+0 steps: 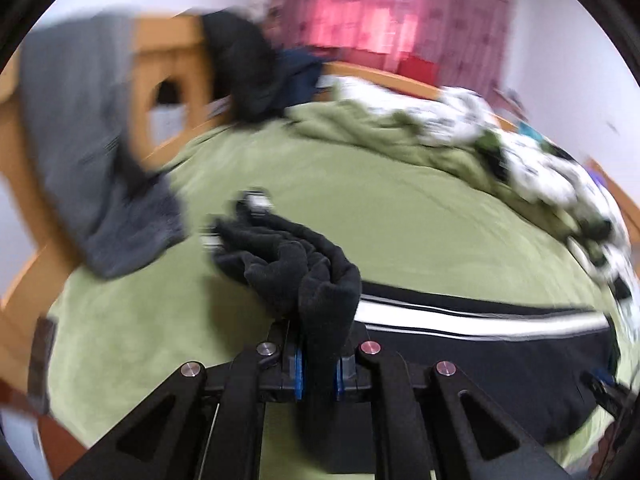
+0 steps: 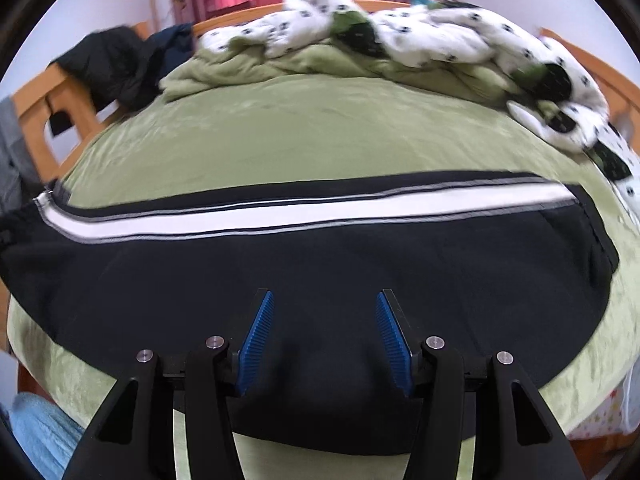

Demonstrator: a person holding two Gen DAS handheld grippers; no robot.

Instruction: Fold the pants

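Black pants (image 2: 320,264), white stripe (image 2: 280,214); green bedsheet (image 2: 300,136); blue-padded jaws.

both claws are the same deal: left claw (image 1: 318,364) and right claw (image 2: 325,340), chunky black linkage arms, round silver screws, ribbed blue pads.

Pants (image 2: 320,264) across bed (image 2: 280,140); bedding (image 2: 400,40) heaped behind.

The left gripper (image 1: 318,364) is clamped tight, its blue pads (image 1: 299,368) pinching a bunched fold of black pants fabric (image 1: 304,276) that rises from between them; it points obliquely downward. The right gripper (image 2: 325,340) also angles downward, its jaws standing partly apart, the ribbed blue pads (image 2: 256,340) bare with nothing pressed between them.
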